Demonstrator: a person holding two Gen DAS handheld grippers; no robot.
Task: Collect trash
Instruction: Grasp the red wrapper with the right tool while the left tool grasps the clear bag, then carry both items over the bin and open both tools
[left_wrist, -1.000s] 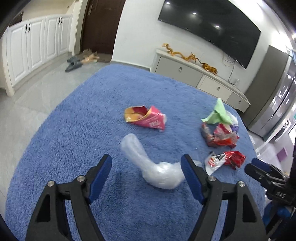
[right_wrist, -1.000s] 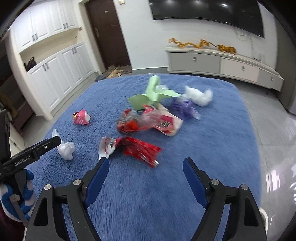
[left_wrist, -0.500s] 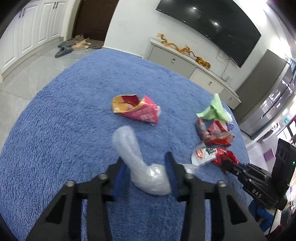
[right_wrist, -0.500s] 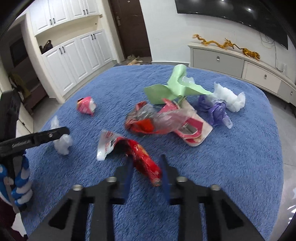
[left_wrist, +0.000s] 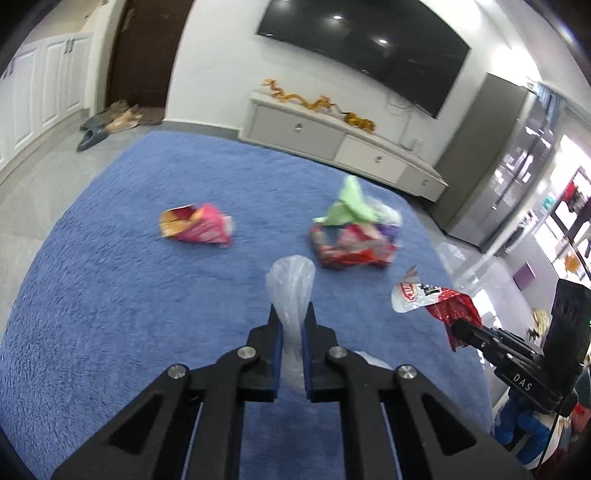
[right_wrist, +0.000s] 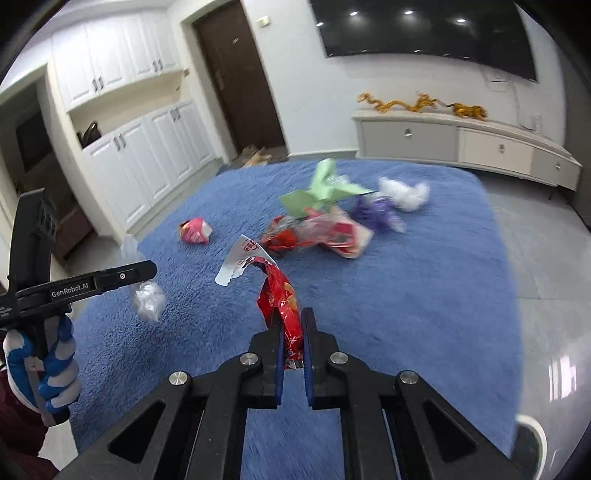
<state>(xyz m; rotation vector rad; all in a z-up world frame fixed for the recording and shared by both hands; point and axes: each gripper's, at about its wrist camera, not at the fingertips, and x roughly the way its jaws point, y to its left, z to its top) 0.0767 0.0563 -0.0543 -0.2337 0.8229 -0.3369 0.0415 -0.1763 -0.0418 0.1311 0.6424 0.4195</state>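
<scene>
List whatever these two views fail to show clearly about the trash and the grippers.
- Left wrist view: the pink snack bag and the trash pile are motion-blurred; print unreadable.
- Left wrist view: the clear plastic bag runs down between the left gripper jaws, so its lower end is hidden.
- Right wrist view: the red wrapper tail is covered by the right gripper.
- No bin shows in either view.
</scene>
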